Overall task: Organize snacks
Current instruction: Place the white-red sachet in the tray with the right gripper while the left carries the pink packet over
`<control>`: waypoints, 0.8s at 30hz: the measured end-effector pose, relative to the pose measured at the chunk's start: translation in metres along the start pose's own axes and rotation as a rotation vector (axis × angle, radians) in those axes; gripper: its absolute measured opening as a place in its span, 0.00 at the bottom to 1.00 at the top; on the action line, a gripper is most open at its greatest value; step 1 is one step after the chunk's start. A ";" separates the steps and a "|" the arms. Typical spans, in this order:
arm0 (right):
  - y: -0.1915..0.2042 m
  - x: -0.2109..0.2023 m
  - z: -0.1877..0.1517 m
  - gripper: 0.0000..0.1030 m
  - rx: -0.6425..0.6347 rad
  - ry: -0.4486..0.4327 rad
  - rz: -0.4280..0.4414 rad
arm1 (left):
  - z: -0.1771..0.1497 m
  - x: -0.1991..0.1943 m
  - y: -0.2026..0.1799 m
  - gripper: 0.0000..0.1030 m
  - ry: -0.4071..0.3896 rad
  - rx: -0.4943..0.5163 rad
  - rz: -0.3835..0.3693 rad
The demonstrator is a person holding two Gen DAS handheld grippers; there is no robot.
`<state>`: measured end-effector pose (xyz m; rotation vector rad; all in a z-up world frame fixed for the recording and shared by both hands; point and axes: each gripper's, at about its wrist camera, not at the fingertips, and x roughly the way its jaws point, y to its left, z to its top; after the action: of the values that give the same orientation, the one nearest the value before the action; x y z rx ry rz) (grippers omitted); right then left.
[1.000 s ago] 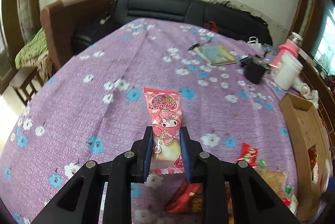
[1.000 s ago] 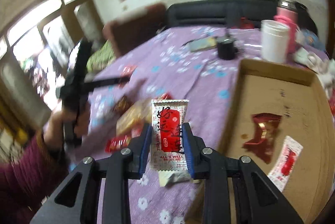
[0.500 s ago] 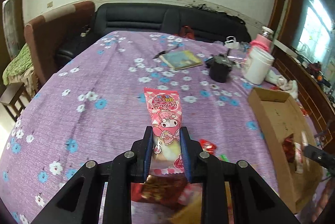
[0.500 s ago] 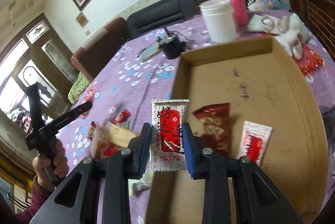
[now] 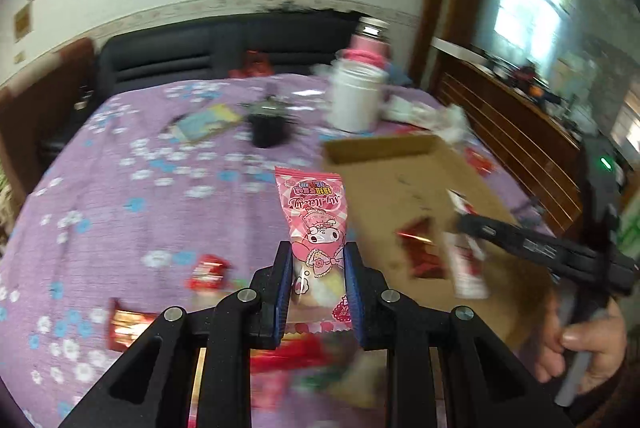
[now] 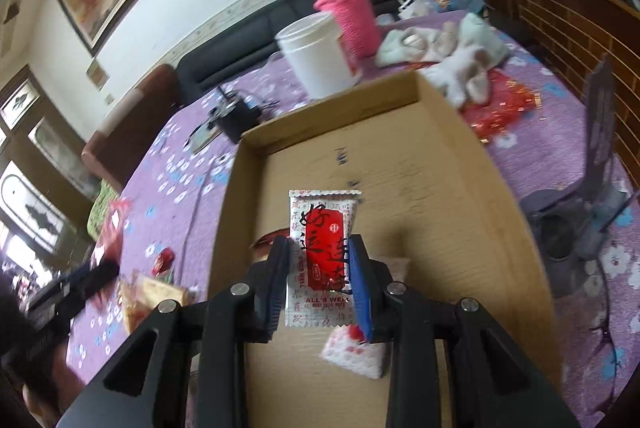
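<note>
My left gripper (image 5: 316, 256) is shut on a pink My Melody snack packet (image 5: 316, 216), held above the purple flowered tablecloth near the left edge of the cardboard box (image 5: 400, 188). My right gripper (image 6: 320, 252) is shut on a white and red snack packet (image 6: 322, 248), held over the inside of the box (image 6: 400, 164). Inside the box lie a dark red packet (image 5: 420, 252) and a white and red packet (image 6: 354, 352). The right gripper also shows in the left wrist view (image 5: 532, 248), at the right over the box.
Loose red and yellow snacks (image 5: 208, 272) lie on the cloth left of the box. A white tub (image 6: 316, 56), a pink bottle (image 6: 348, 12), a black object (image 6: 236, 112), a booklet (image 5: 204, 120) and crumpled cloths (image 6: 452, 56) sit beyond the box. A sofa stands behind.
Both grippers have swung right toward the box, packets still held. The right gripper now sits over the box's inside; the left has come nearer to its left edge.
</note>
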<state>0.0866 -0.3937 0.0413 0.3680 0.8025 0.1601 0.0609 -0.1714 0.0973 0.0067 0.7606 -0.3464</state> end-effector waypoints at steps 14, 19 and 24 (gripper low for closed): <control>-0.019 0.002 0.006 0.28 0.039 0.003 -0.079 | -0.031 0.049 -0.101 0.24 0.113 0.128 -0.092; -0.020 0.007 0.004 0.28 0.038 0.022 -0.109 | -0.040 0.059 -0.102 0.24 0.134 0.129 -0.104; -0.023 0.013 0.001 0.28 0.045 0.040 -0.133 | -0.050 0.064 -0.107 0.24 0.143 0.159 -0.088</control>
<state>0.0963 -0.4121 0.0248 0.3531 0.8688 0.0255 0.0372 -0.2851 0.0296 0.1495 0.8748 -0.4941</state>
